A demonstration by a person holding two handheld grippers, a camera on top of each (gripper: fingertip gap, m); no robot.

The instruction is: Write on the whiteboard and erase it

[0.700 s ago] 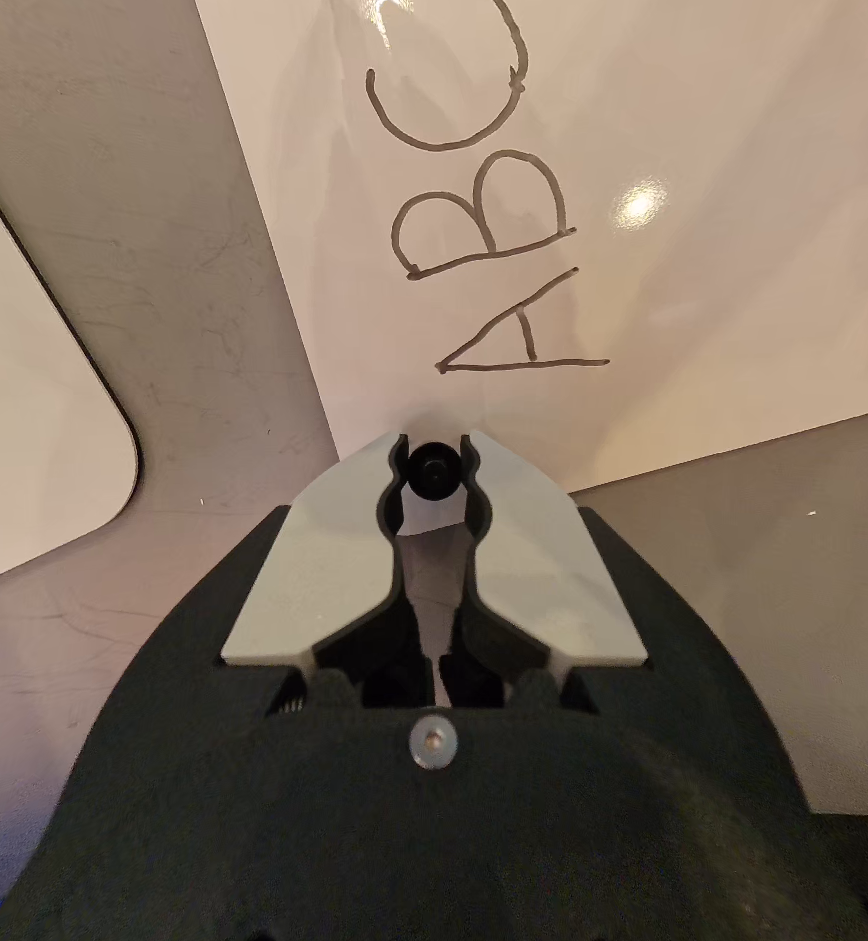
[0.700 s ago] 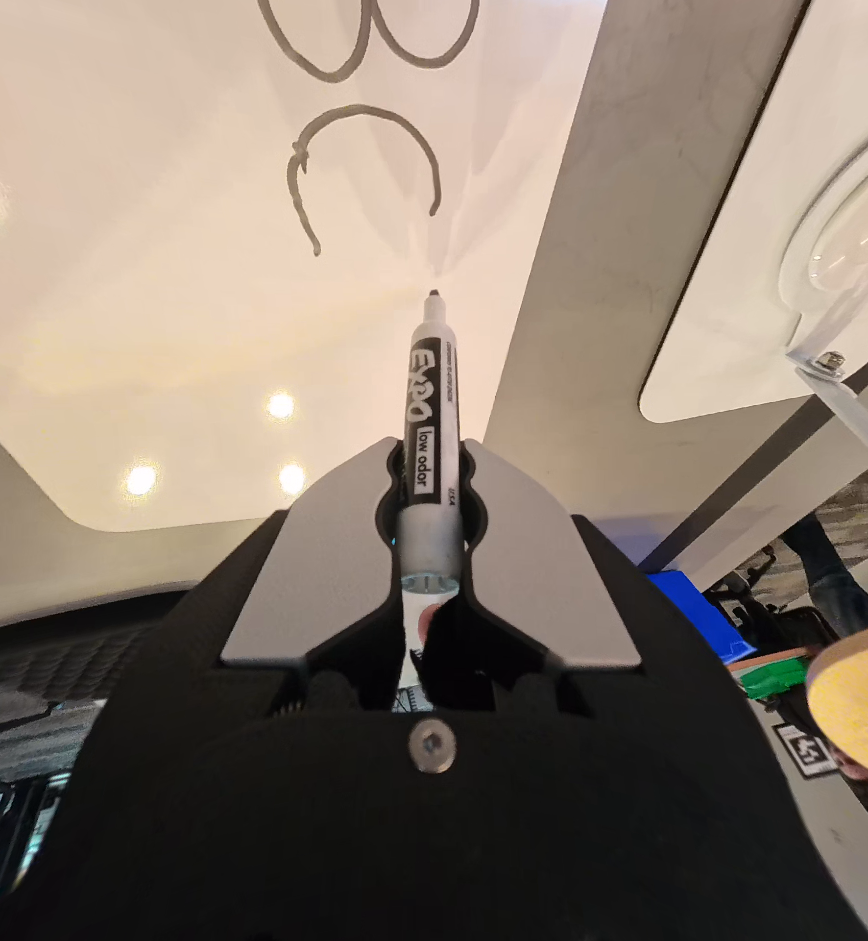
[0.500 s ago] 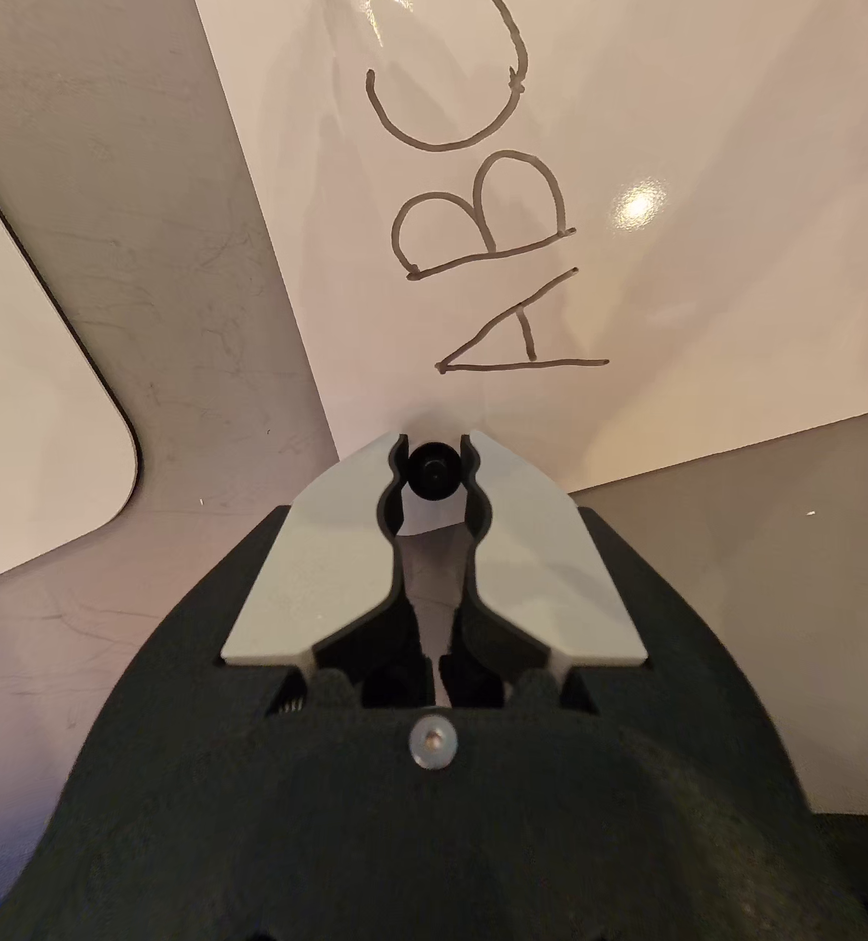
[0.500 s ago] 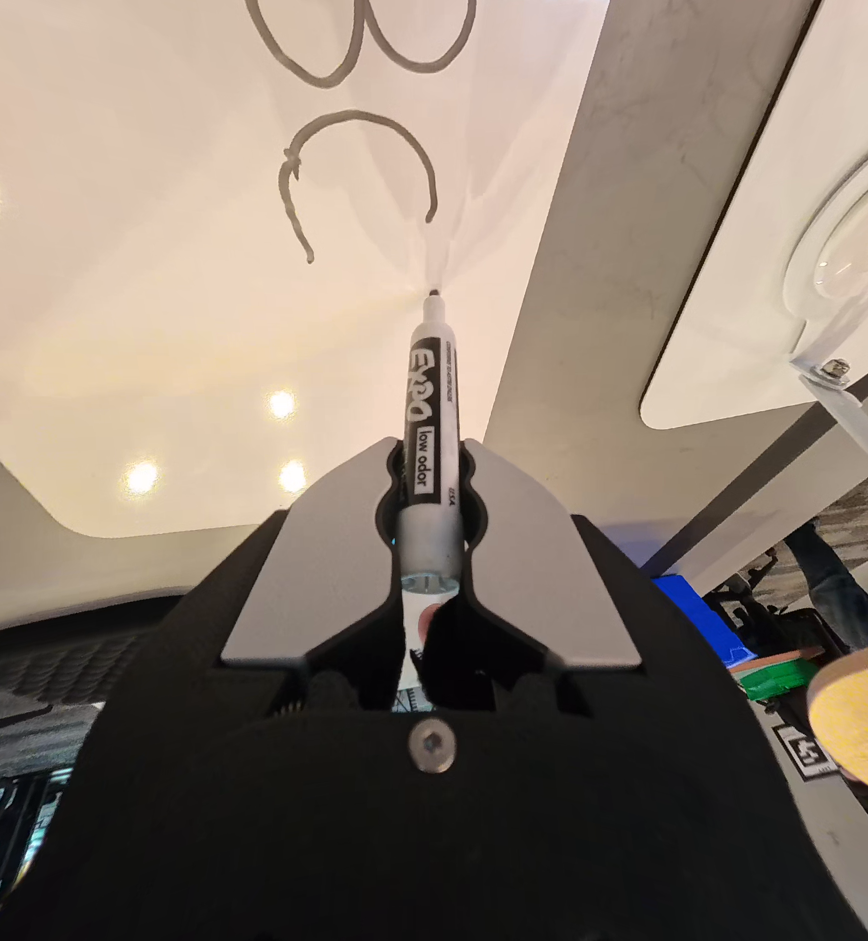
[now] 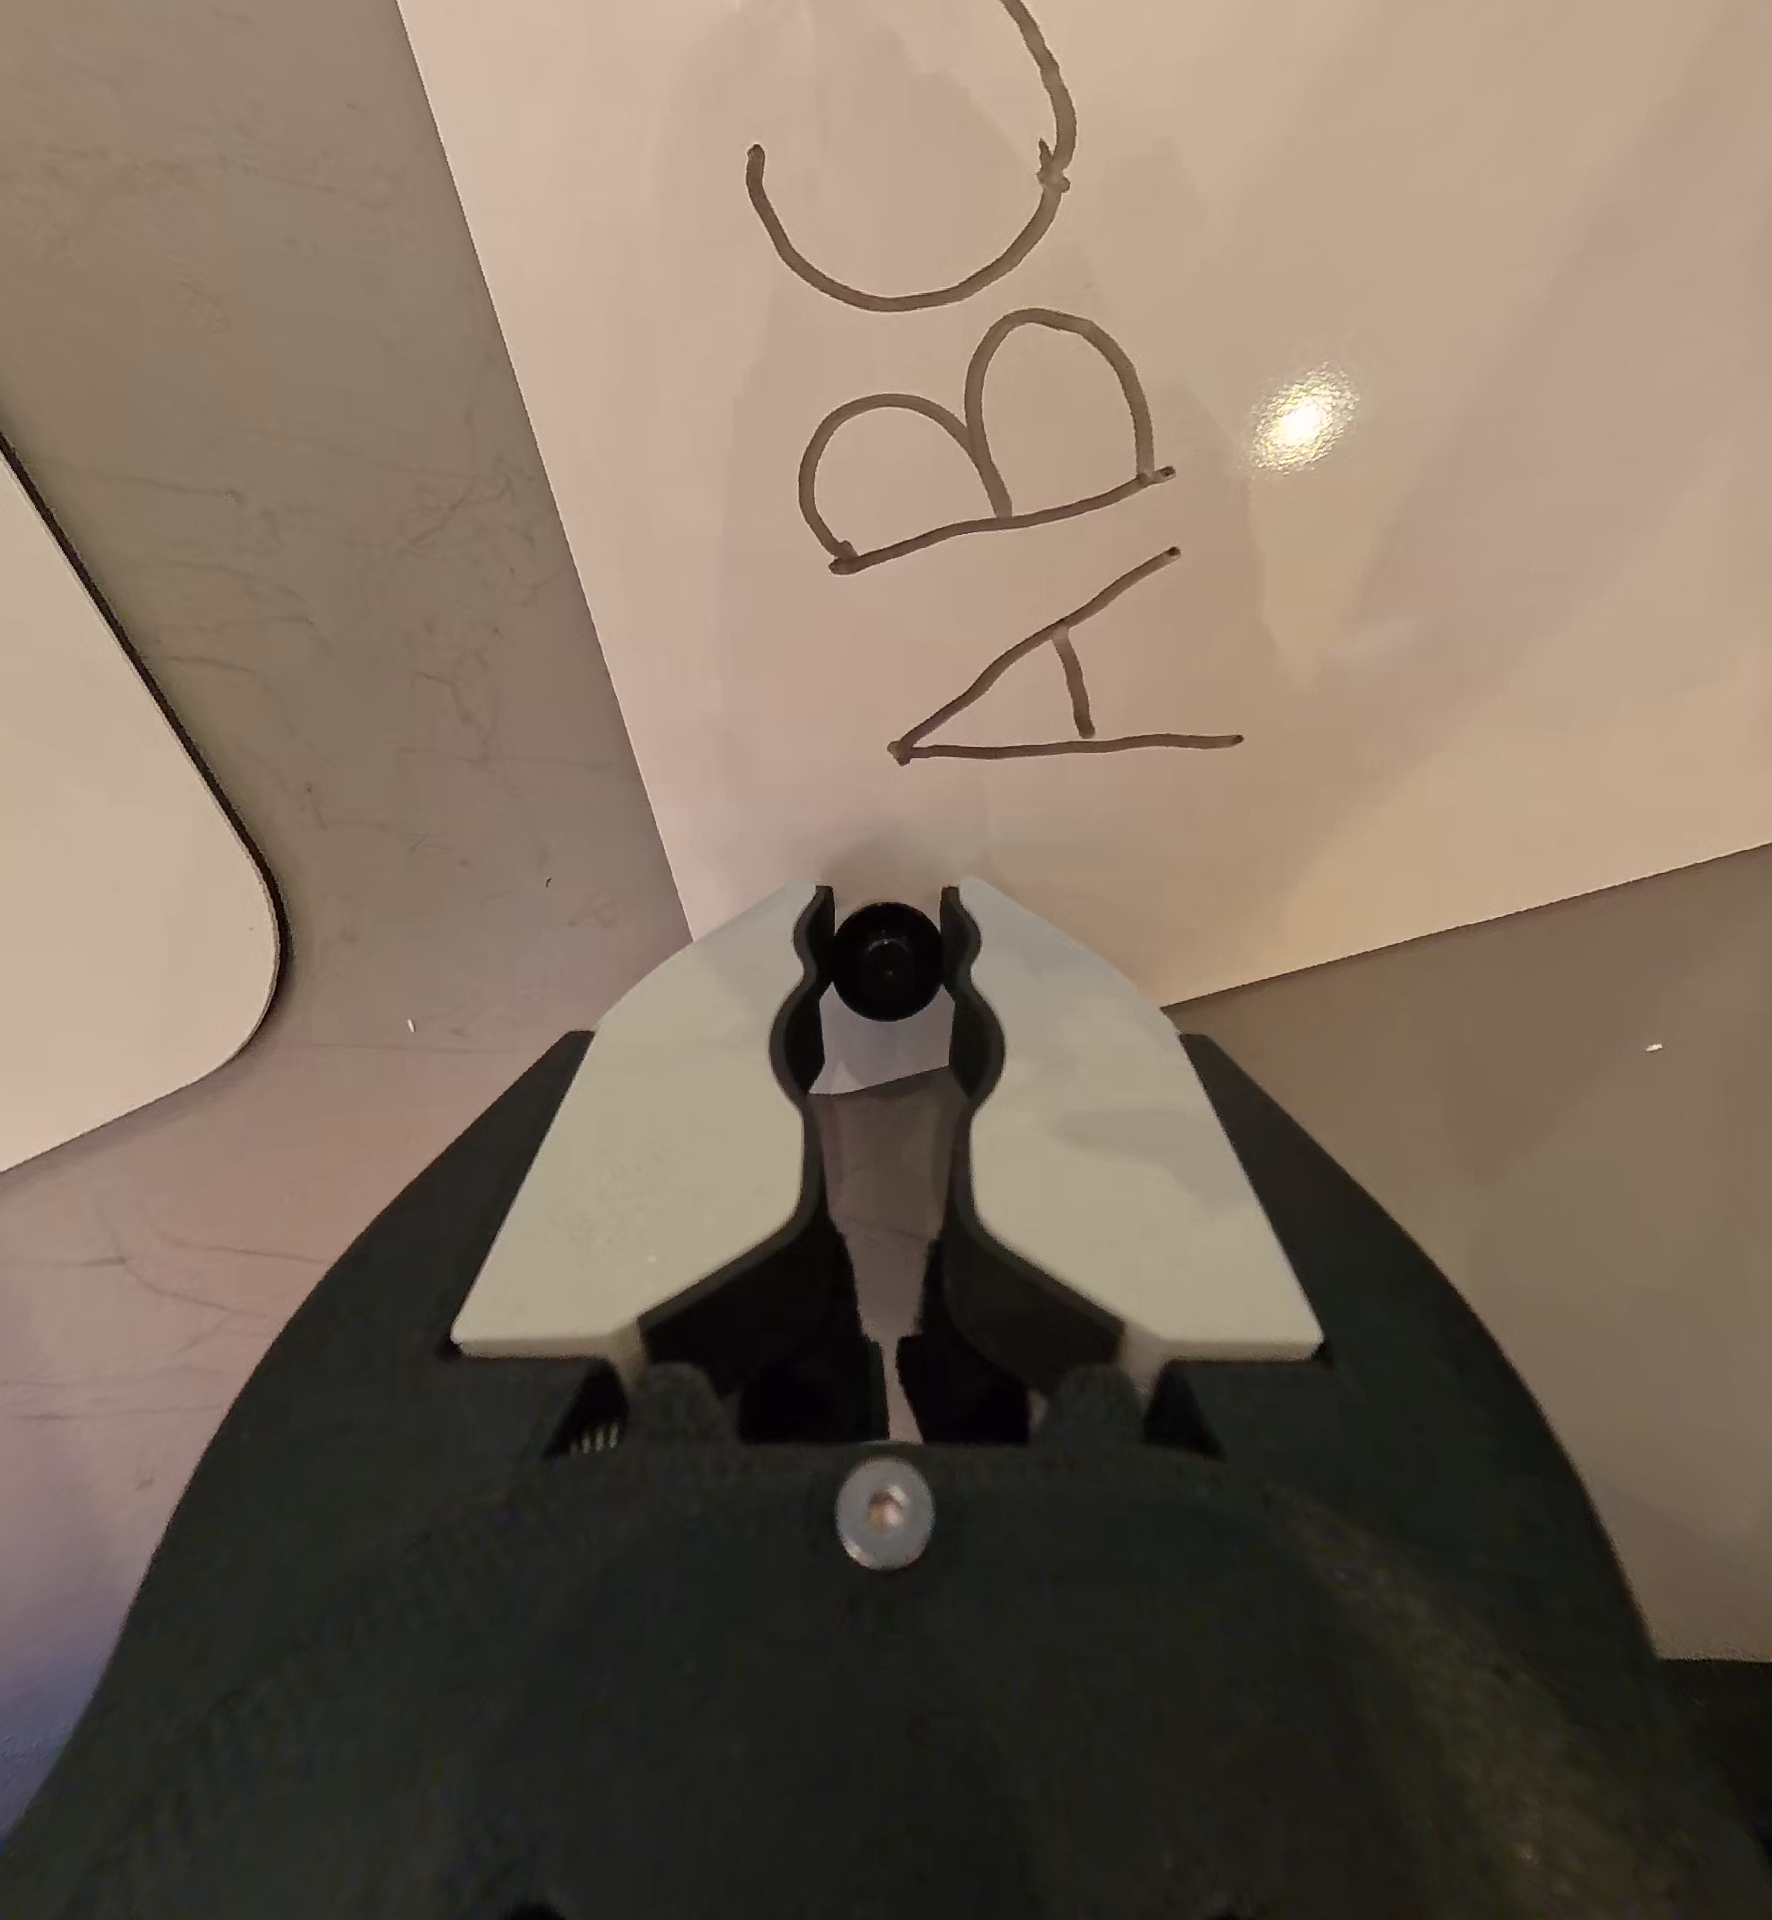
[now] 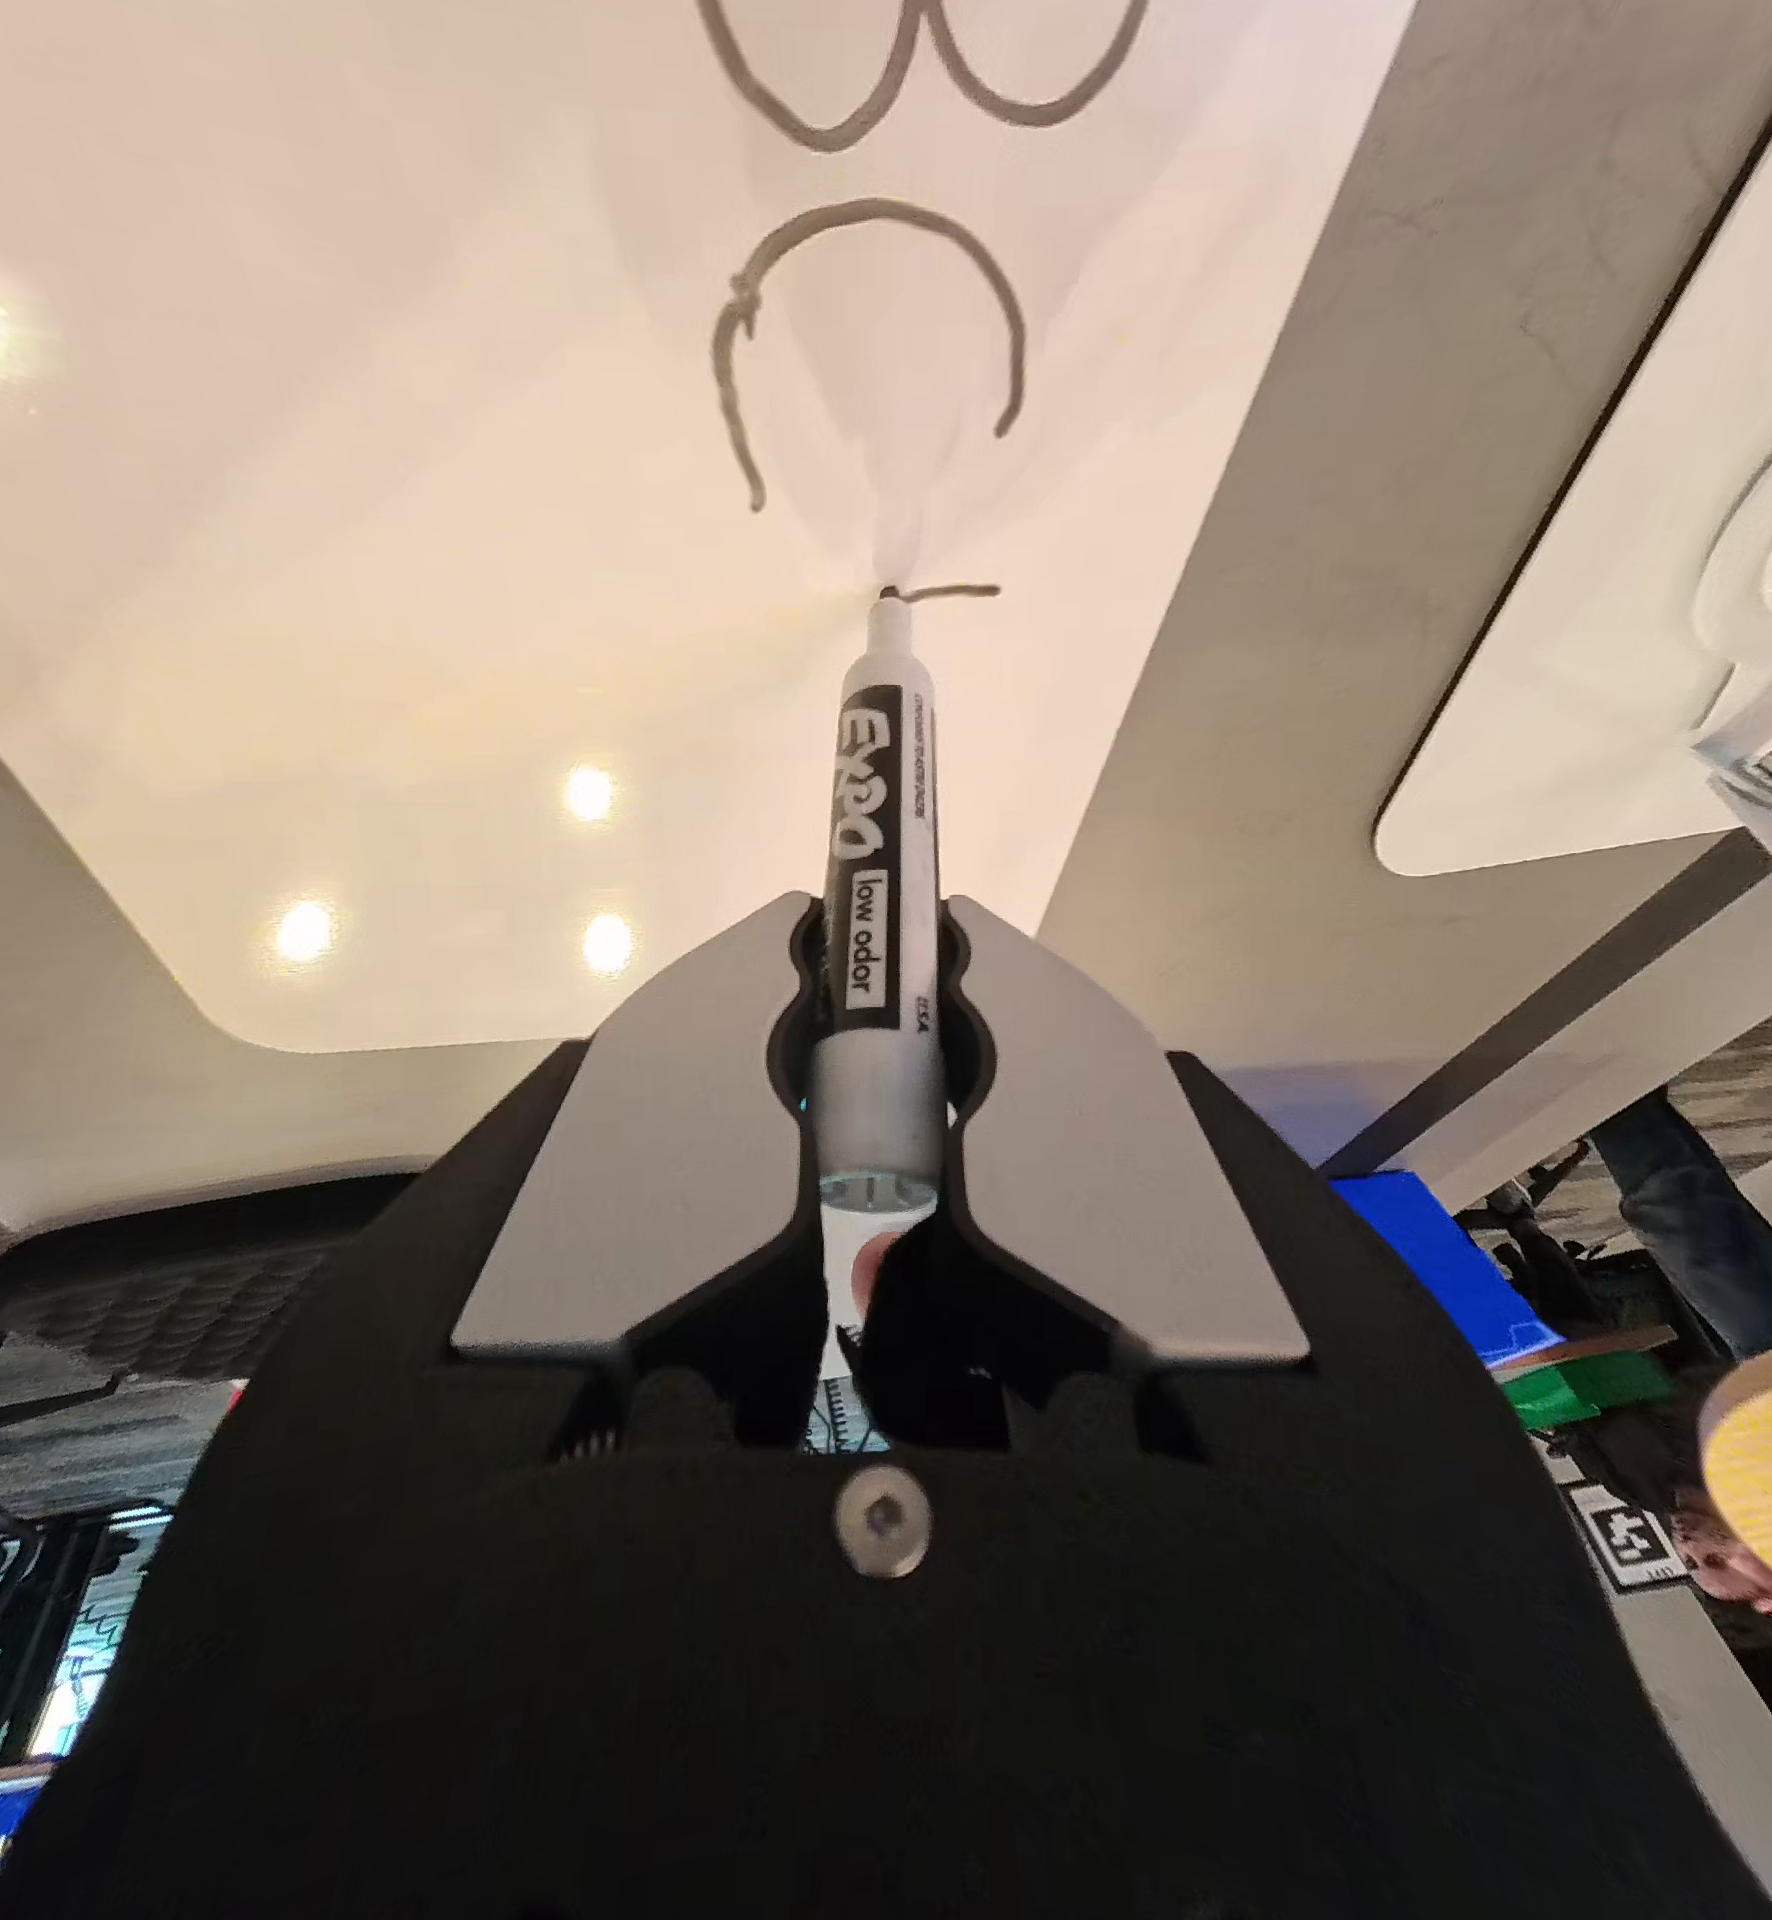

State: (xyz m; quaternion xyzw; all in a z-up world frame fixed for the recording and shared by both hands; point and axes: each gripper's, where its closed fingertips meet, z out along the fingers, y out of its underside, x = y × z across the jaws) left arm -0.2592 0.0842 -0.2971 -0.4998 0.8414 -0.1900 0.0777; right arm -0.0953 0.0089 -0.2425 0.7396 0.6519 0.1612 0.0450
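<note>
Right wrist view: right tongs clenched on white-barrelled marker, tip touching glossy whiteboard; left tongs gripping black cap.

Marker tip on whiteboard (below writing).

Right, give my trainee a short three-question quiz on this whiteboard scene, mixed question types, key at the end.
1. True or false: the right gripper has its jaws shut on a marker whose tip touches the whiteboard.
2. Multiple choice: what sits between the jaws of the left gripper? A) a small black cap, B) a yellow sponge, C) nothing.
3. Short answer: how many hand-drawn marks does the left wrist view show on the whiteboard beyond the left gripper?

Key: 1 true; 2 A; 3 three.
</note>
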